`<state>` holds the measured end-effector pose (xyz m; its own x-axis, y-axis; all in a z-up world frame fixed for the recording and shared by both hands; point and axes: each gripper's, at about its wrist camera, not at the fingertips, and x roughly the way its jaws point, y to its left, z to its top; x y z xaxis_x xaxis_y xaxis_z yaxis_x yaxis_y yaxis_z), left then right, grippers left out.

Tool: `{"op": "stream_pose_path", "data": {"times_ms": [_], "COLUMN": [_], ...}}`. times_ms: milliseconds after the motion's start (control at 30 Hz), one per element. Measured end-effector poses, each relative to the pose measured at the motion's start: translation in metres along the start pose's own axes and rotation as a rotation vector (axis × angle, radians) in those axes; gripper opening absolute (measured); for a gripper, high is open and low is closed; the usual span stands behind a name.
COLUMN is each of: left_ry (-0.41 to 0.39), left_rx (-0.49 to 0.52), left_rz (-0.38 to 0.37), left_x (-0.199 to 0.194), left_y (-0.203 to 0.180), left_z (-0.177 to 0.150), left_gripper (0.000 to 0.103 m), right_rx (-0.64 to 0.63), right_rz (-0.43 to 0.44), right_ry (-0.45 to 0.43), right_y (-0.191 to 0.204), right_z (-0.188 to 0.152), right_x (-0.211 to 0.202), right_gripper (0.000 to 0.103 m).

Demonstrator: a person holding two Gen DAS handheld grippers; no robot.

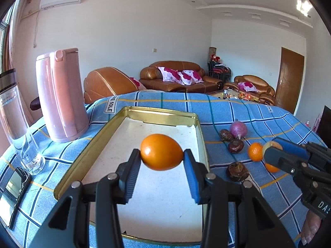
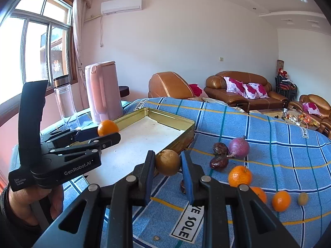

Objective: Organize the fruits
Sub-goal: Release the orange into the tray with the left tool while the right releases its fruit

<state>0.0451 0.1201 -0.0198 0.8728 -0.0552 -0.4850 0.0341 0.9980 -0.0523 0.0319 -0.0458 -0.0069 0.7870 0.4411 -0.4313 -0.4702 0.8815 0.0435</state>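
Note:
My left gripper is shut on an orange and holds it above the gold tin tray; they also show in the right wrist view, the orange over the tray. My right gripper is shut on a brown round fruit, held above the cloth by the tray's near corner; it shows at the right in the left wrist view. On the cloth lie several mandarins, dark brown fruits, a purple fruit and a small green-brown fruit.
A pink kettle and a glass bottle stand left of the tray. A phone lies at the table's left edge. The blue checked cloth covers the table. Sofas stand behind.

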Motion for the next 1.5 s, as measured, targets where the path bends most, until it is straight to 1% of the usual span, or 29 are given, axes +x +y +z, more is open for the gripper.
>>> {"op": "stream_pose_path", "data": {"times_ms": [167, 333, 433, 533, 600, 700, 1033, 1233, 1500], "left_ry": [0.02, 0.027, 0.036, 0.049, 0.056, 0.068, 0.146, 0.18, 0.207], "left_rx": [-0.007, -0.01, -0.016, -0.019, -0.018, -0.017, -0.043, -0.035, -0.033], "left_rz": [0.013, 0.023, 0.028, 0.035, 0.035, 0.038, 0.029, 0.035, 0.057], "left_x": [0.004, 0.004, 0.006, 0.009, 0.01, 0.012, 0.03, 0.04, 0.046], "left_y": [0.009, 0.016, 0.02, 0.024, 0.026, 0.031, 0.047, 0.052, 0.058], "left_z": [-0.001, 0.0, 0.002, 0.004, 0.006, 0.008, 0.005, 0.002, 0.0], "left_gripper": [0.044, 0.044, 0.044, 0.044, 0.044, 0.044, 0.044, 0.044, 0.044], "right_rx": [0.013, 0.018, 0.004, -0.012, -0.012, 0.019, 0.011, -0.001, -0.002], "right_rz": [0.034, 0.047, 0.059, 0.057, 0.053, 0.08, 0.105, 0.115, 0.119], "right_ry": [0.004, 0.039, 0.027, 0.022, 0.035, 0.057, 0.137, 0.181, 0.219], "right_y": [0.009, 0.018, 0.023, 0.028, 0.03, 0.03, 0.045, 0.05, 0.053], "right_z": [0.004, 0.005, 0.015, 0.027, 0.03, 0.029, 0.013, 0.007, -0.001], "right_x": [0.005, 0.003, -0.006, -0.005, 0.004, 0.019, 0.068, 0.086, 0.101], "right_gripper": [0.027, 0.027, 0.027, 0.027, 0.027, 0.027, 0.027, 0.027, 0.027]}}
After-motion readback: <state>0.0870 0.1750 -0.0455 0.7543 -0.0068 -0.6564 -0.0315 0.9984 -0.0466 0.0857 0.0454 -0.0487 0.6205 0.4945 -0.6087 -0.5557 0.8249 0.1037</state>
